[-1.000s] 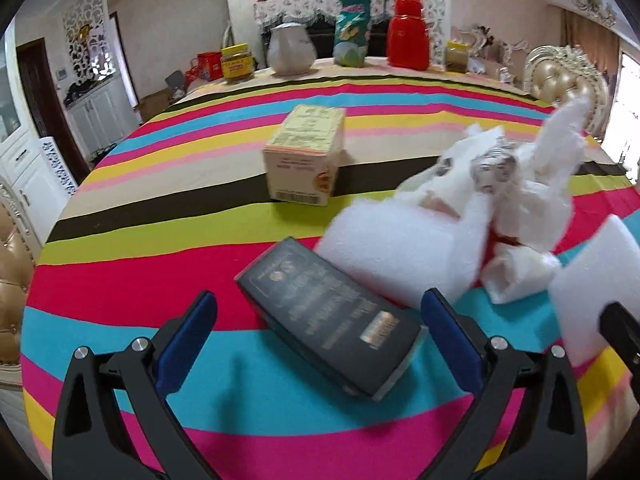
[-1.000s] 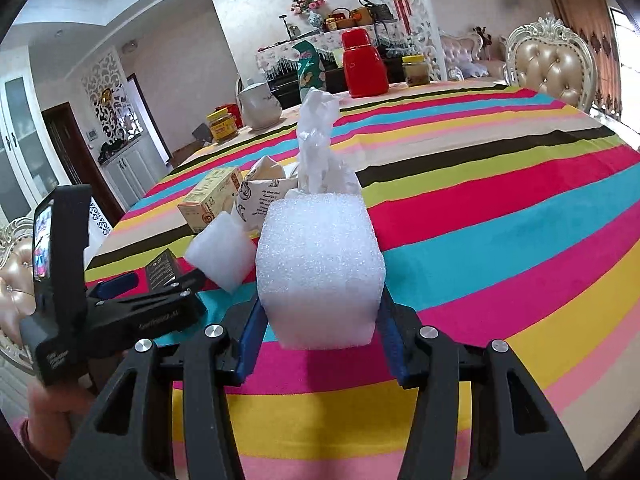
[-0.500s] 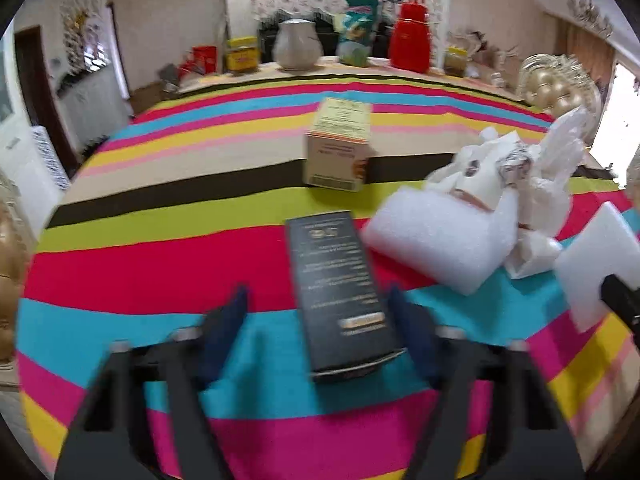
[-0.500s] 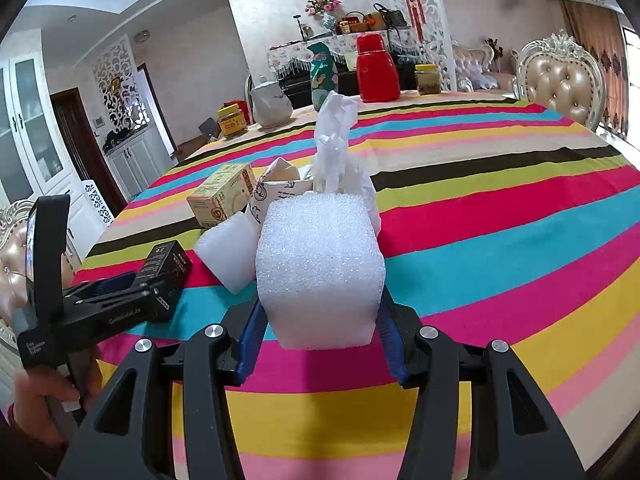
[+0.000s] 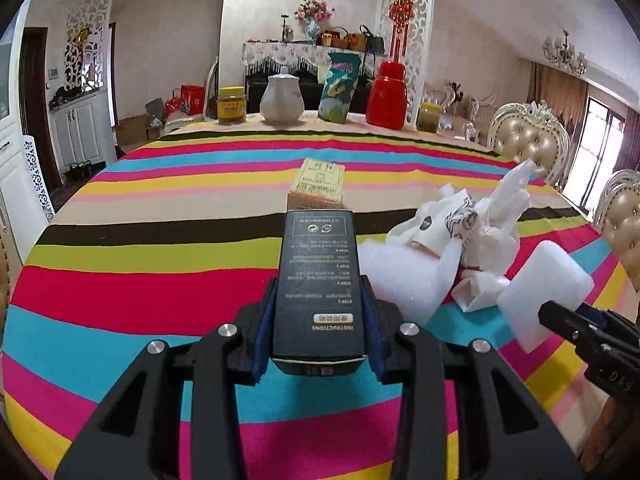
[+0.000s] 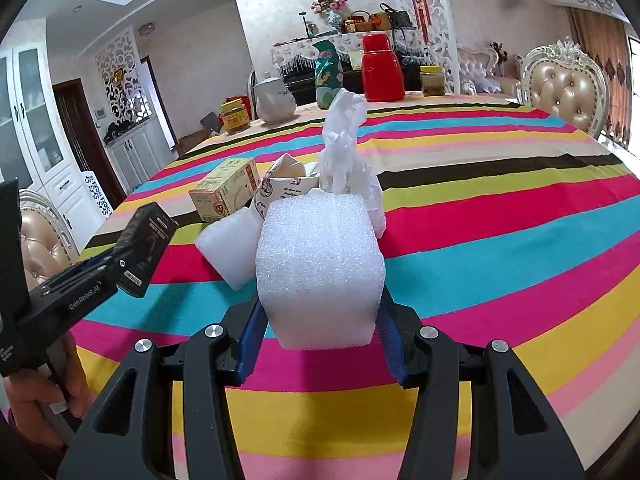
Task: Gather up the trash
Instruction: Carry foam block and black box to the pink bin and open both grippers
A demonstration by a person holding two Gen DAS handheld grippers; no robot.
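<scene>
Left hand-held gripper [image 5: 319,322] now clamping black box [image 5: 319,280], right hand-held gripper [image 6: 320,312] pinching foam block [image 6: 320,268]

Round table [image 5: 160,240] under a striped multicolour cloth. Pale textured walls [image 5: 272,12], white fretwork screens [image 5: 86,44], red knot hanging [image 5: 401,8]. Far ahead, a lace-draped sideboard [image 5: 288,54] with a flower vase [image 5: 313,28]. Off to the left, a dark door [image 5: 34,92] and white cabinets [image 5: 76,128]. To the right, gold tufted chairs [image 5: 528,148], a bright window [image 5: 596,140], brown curtains [image 5: 560,88], a chandelier [image 5: 564,54].
</scene>
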